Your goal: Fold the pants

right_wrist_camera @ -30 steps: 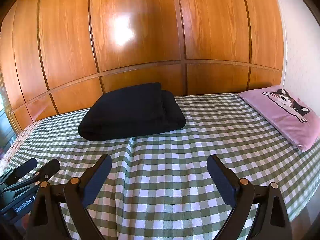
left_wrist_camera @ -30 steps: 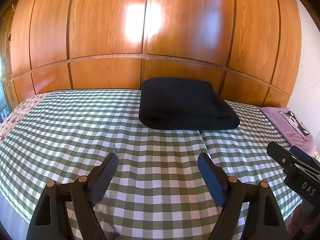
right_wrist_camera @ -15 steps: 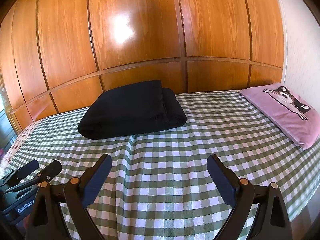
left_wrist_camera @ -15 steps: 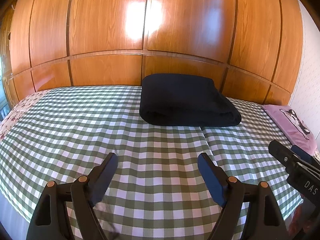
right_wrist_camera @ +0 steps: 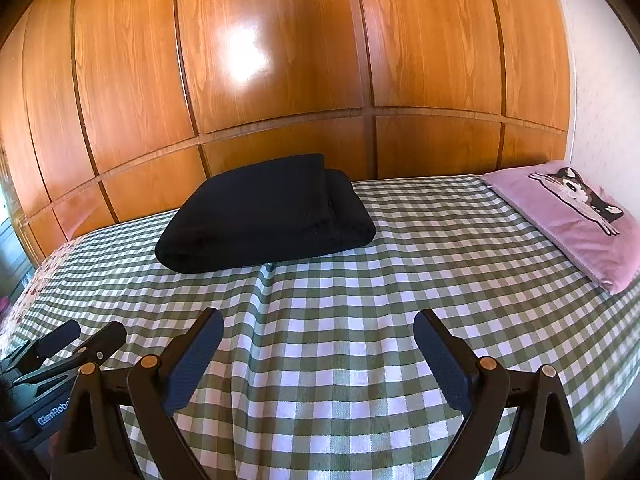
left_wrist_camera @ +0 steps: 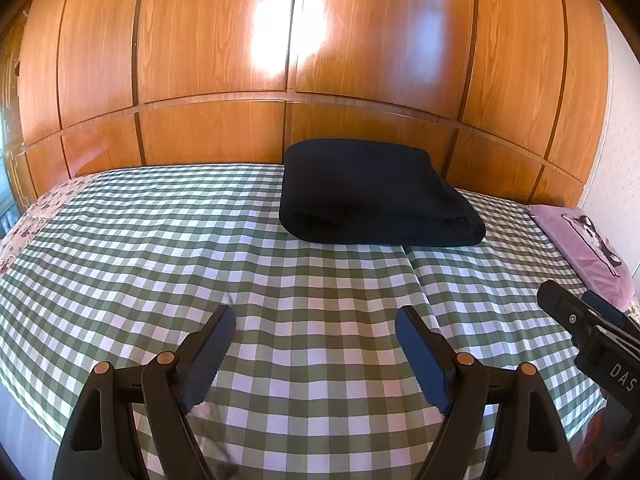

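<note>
The black pants [left_wrist_camera: 372,196] lie folded in a thick neat bundle at the far side of the bed, near the wooden wall; they also show in the right wrist view [right_wrist_camera: 268,216]. My left gripper [left_wrist_camera: 316,344] is open and empty, held above the checked bedspread well short of the pants. My right gripper [right_wrist_camera: 318,348] is open and empty too, over the near part of the bed. Each gripper shows at the edge of the other's view.
The bed has a green and white checked bedspread [left_wrist_camera: 160,248] with a raised crease [right_wrist_camera: 260,300] running from the pants toward me. A pink pillow with a dog picture [right_wrist_camera: 576,216] lies at the right. A wooden panelled wall [left_wrist_camera: 280,60] stands behind the bed.
Both grippers have drawn back and tilted up a little, so the pants sit slightly higher in view. Both stay open and empty. The pants have not moved.
</note>
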Available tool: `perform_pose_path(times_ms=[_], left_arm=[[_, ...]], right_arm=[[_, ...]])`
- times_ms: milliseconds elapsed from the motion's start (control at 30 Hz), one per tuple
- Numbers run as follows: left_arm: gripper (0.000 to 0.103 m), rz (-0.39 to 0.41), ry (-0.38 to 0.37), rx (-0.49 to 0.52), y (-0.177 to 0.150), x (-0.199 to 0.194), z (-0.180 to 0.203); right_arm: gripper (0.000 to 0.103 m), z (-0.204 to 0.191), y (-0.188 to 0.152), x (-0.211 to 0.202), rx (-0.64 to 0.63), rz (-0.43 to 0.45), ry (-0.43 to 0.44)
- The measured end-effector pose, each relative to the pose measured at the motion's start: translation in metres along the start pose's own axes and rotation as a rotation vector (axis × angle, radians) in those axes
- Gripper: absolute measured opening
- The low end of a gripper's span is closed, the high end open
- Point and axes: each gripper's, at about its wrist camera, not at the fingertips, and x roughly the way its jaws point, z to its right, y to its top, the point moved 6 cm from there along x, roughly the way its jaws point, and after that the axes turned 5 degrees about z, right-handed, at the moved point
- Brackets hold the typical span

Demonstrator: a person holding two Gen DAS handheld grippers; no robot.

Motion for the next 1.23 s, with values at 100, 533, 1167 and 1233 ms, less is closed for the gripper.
perform_pose_path(times_ms=[100, 533, 1167, 1233], left_arm=[[0.084, -0.006, 0.000, -0.002, -0.001, 0.001, -0.001], [0.084, -0.019, 0.002, -0.004, -0.003, 0.004, -0.002], [0.084, -0.054, 0.004, -0.008, -0.009, 0.012, -0.005], [0.084, -0.060, 0.009, -0.008, -0.011, 0.014, -0.005]], right_arm=[[0.096, 0.000, 0.000, 0.001, 0.001, -0.003, 0.001], [0.096, 0.000, -0.004, 0.004, 0.006, -0.021, 0.003], [0.096, -0.001, -0.011, 0.010, 0.012, -0.047, 0.006], [0.096, -0.001, -0.013, 0.012, 0.011, -0.054, 0.010]])
